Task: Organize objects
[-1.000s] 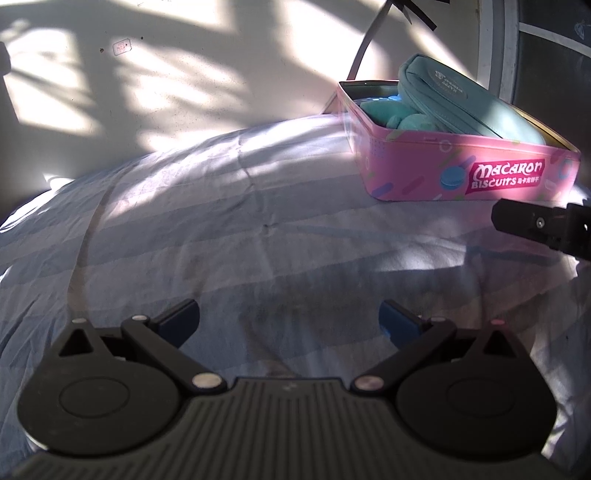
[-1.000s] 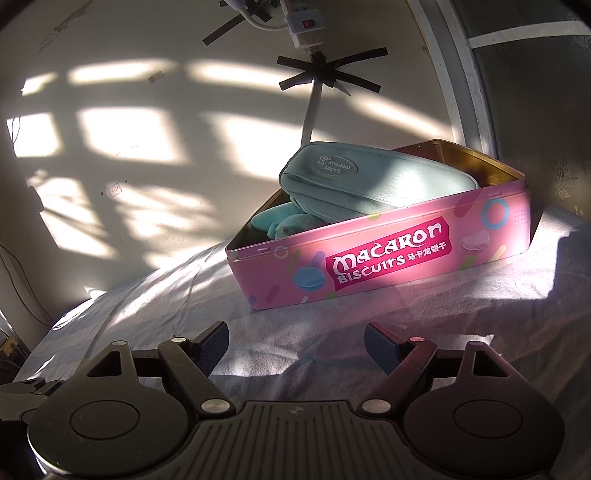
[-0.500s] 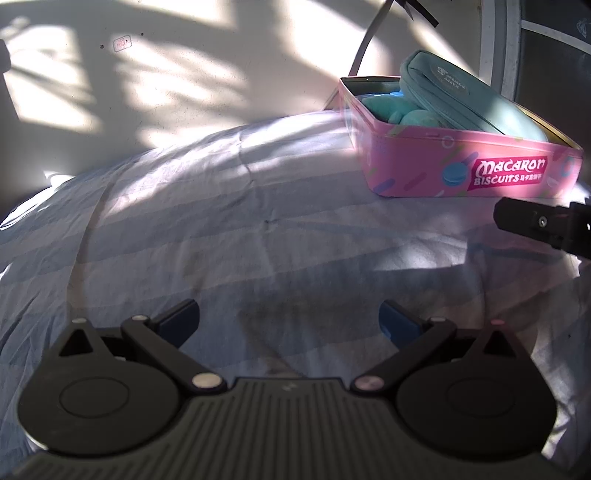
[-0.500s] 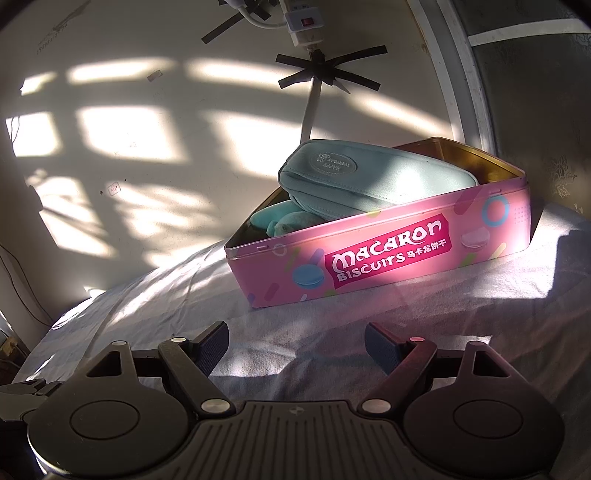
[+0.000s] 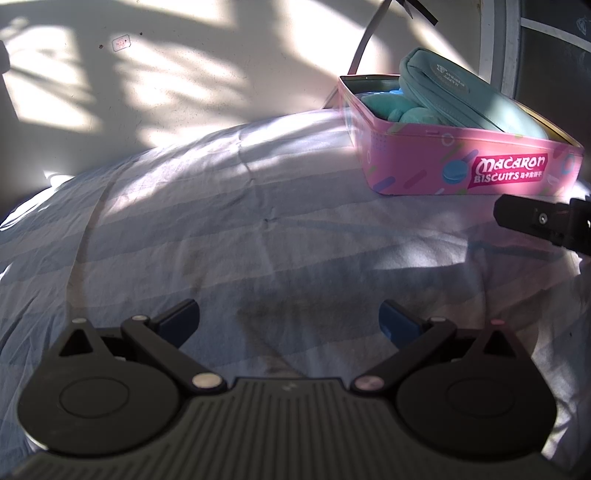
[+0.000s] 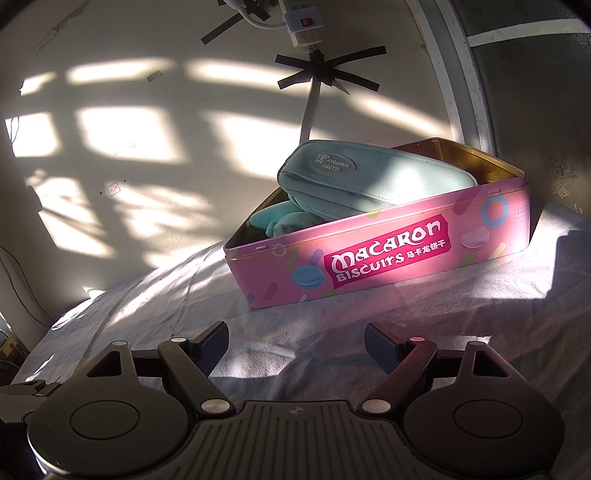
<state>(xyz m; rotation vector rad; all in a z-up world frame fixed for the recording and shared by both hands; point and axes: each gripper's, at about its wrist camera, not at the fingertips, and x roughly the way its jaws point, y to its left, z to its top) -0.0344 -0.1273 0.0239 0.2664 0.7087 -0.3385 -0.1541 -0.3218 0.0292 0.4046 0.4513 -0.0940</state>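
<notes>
Pink tin (image 6: 388,254) holds teal pouch (image 6: 373,177); both tools spread, empty.

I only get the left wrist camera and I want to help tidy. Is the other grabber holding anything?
Observer: No. The right gripper is open and empty, facing the pink tin.
Child: What is that strip on the wall above the tin?
Observer: A white cable. It runs up to a power strip with a red switch, under black tape.
Child: What does the blue pouch say?
Observer: Its oval badge reads HAPPY EVERYDAY, upside down.
</notes>
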